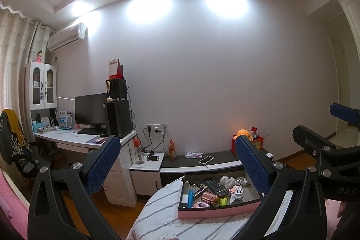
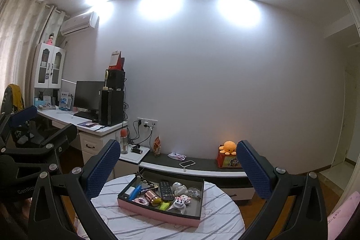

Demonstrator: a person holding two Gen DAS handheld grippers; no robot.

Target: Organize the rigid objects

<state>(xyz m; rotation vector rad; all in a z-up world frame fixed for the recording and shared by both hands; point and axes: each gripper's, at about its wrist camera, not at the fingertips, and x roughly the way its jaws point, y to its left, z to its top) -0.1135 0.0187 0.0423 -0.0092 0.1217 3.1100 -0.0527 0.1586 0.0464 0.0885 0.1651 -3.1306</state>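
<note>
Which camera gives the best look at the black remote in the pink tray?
The right wrist view: the remote lies fully visible, buttons facing up. The left wrist view shows the same remote smaller, near the right tong arm.

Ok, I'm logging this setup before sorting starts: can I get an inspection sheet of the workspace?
Surface: round table, striped cloth.
Job's things: pink tray holding a remote, copper tube, plug, blue pen and other small items.
Clutter: nothing seen outside the tray.
Grippers: left gripper and right gripper open, empty, above the table.
Cables: plugged into wall sockets.
Surroundings: bench with phone, desk with monitor.
</note>
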